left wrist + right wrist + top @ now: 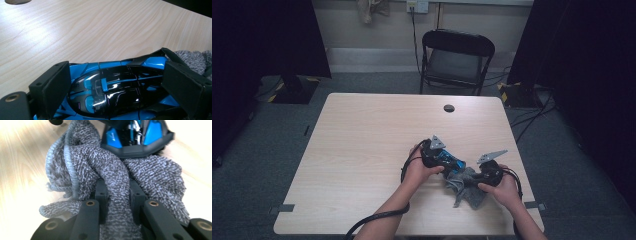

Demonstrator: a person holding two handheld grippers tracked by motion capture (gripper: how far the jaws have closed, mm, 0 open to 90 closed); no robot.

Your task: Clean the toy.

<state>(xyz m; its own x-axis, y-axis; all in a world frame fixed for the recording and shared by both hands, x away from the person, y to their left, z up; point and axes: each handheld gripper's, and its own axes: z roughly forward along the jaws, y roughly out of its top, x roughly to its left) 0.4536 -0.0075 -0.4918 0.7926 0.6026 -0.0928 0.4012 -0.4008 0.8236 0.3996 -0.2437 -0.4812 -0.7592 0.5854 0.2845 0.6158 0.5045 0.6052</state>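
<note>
Hands of a person reach in from the 6 o'clock edge of a pale wooden table, each holding a black 2-jaw gripper. Both meet near the table's 5 o'clock corner.

Left gripper, in the left hand, has its jaws spread wide around a glossy blue and black toy car. In the left gripper view, the car lies lengthwise between the 2 flat black pads, 1 at 9 o'clock of the car and 1 at 3 o'clock; both pads sit right at the car's sides, and it is hard to tell whether they press on it.

Right gripper, in the right hand, has its jaws squeezed together, pinching a bunched grey knitted cloth. In the right gripper view, the cloth rises from between the jaws toward 12 o'clock, where it touches 1 end of the car.

From above, the cloth lies crumpled on the table between the 2 grippers, at 4 o'clock of the car. A black folding chair stands beyond the table's 12 o'clock edge, on grey carpet.
</note>
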